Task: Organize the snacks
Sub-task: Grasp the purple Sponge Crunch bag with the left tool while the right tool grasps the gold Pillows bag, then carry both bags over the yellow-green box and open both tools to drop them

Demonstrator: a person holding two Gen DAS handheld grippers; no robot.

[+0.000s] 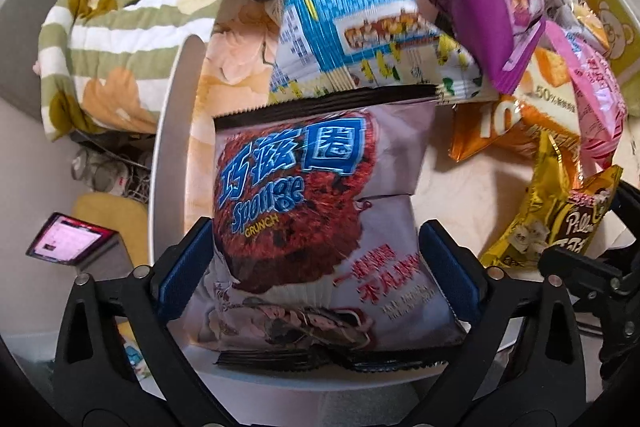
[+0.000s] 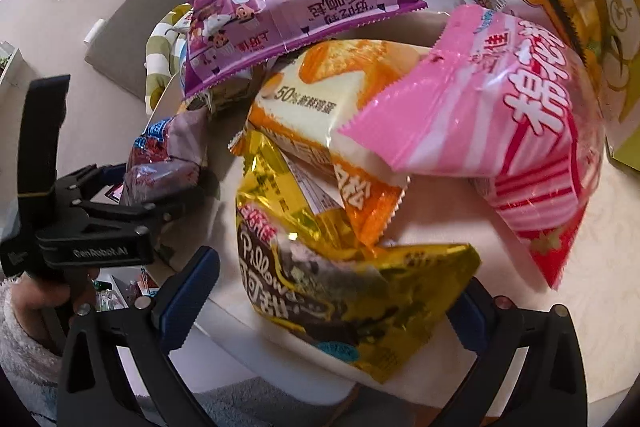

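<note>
Your left tongs (image 1: 316, 267) are clamped on the Sponge Crunch bag (image 1: 316, 227), pads pressing its two side edges in the lower half. The bag sits at the near edge of the round white worktop (image 1: 172, 131), bottom seal overhanging the rim; from the right wrist view I can't tell whether it's lifted clear.

Handling, as a judgement: a light, air-puffed foil pillow, slippery and crushable, with brittle contents. The body gives under pressure and could squirt out. The crimped seals are the stiffest places to hold, so squeeze gently.

Your right tongs (image 2: 332, 303) stand spread, one finger either side of the gold Pillow bag (image 2: 352, 291), and the pads don't look pressed in. That bag lies at the worktop's near edge, bottom of a loose heap: the orange-and-white cake pack (image 2: 320, 115) rests on it, the pink striped bag (image 2: 500, 131) above that, the purple bag (image 2: 288, 3) behind. Pulling it may slide the heap.

Pose: both tongs point forward and slightly down over the near rim, left beside right, and the left one shows at the left of the right wrist view.
</note>
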